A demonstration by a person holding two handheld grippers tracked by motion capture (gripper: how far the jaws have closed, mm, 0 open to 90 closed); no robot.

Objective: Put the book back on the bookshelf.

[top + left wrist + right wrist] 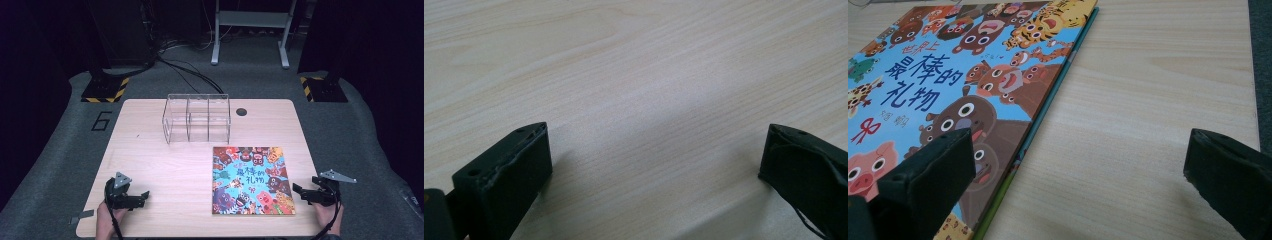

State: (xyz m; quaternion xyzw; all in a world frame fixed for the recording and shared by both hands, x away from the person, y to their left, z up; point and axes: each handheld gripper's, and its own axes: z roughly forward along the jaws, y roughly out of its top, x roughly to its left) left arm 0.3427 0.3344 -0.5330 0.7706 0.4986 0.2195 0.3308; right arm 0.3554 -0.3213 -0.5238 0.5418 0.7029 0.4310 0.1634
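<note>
the book point(252, 180) is lying flat, cover up, on the right half of the table point(165, 165), spine edge facing your right gripper point(311, 194), so it looks set up for a pick from that side. the clear rack point(196, 118) is standing upright just behind it, three slots open at the top, probably the book's destination. your right gripper is resting low at the table's right edge, jaws gaping wide, holding nothing, one jaw over the book's corner. your left gripper point(141, 198) is sitting near the front left, pointing right, jaws also wide and empty over bare wood.
</note>
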